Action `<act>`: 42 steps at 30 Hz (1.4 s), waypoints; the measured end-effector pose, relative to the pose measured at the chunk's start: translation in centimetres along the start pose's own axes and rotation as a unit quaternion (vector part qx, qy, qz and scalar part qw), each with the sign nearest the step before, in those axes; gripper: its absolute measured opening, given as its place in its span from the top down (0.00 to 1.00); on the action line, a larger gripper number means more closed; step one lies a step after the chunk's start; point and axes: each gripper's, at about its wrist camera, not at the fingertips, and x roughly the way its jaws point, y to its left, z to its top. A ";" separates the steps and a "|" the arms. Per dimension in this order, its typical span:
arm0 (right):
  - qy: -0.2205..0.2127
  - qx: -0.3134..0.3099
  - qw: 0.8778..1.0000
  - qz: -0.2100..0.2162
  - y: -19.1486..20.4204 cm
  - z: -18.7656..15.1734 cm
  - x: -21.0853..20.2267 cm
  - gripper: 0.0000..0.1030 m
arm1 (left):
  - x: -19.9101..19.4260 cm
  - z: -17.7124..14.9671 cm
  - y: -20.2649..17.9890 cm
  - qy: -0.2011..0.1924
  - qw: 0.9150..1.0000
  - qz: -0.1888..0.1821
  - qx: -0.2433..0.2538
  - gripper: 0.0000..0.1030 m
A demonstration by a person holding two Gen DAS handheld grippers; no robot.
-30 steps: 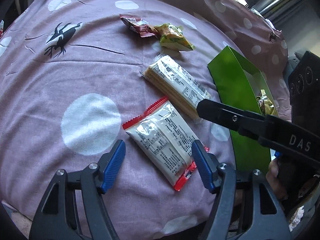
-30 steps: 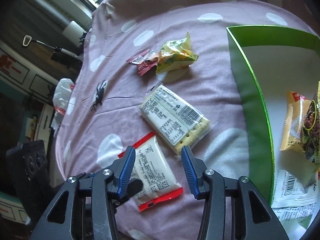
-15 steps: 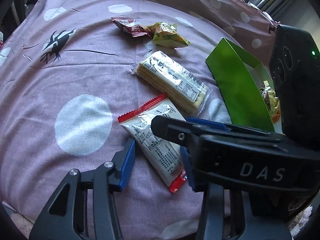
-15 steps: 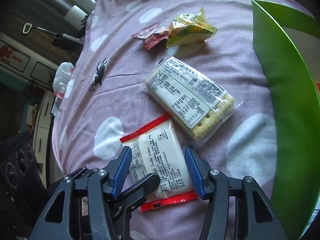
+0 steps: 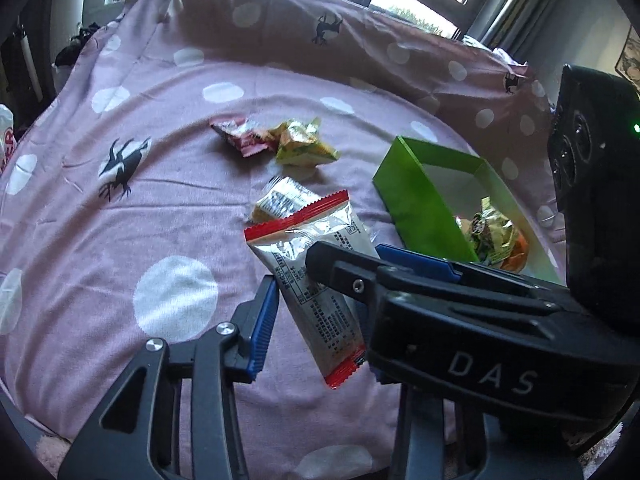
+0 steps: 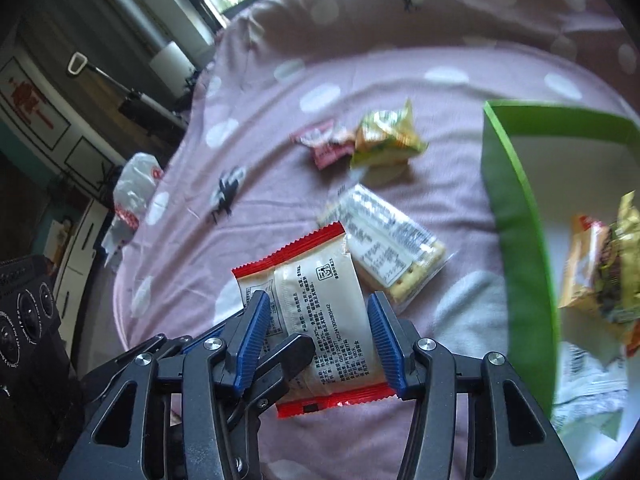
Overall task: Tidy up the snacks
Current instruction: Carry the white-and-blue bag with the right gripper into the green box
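A white snack packet with red ends (image 5: 316,280) (image 6: 320,312) is lifted off the pink cloth. My left gripper (image 5: 320,312) is shut on it, one blue pad (image 5: 264,320) against its left edge; the other finger is hidden behind the right gripper's arm (image 5: 460,320). My right gripper (image 6: 316,340) straddles the same packet, its blue pads (image 6: 384,340) at both edges with a small gap. A clear cracker pack (image 6: 384,248) (image 5: 284,200) lies just beyond. A green box (image 6: 516,216) (image 5: 420,204) on the right holds several snacks.
A small red wrapper (image 5: 240,136) (image 6: 328,148) and a yellow-green packet (image 5: 304,146) (image 6: 388,140) lie together farther back on the pink dotted cloth (image 5: 120,240). A raised cloth ridge runs along the back. A white bag (image 6: 132,196) lies off the cloth's left edge.
The red-and-white packet has risen off the cloth and tilted up. The left gripper has closed on it. Both views have tipped up, now showing the windows.
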 end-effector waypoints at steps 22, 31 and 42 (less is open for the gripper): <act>-0.181 0.042 0.979 -0.084 -6.6 -0.8 -15.3 0.48 | -1.8 2.5 -13.8 -0.079 0.986 -0.096 0.115 0.65; -0.176 0.091 0.976 -0.089 -12.1 -0.8 -15.8 0.48 | 2.1 2.8 -17.9 -0.043 0.986 -0.099 0.130 0.65; -0.148 0.154 0.973 -0.084 -17.9 -1.5 -15.2 0.48 | 6.9 2.6 -21.5 0.010 0.985 -0.097 0.143 0.66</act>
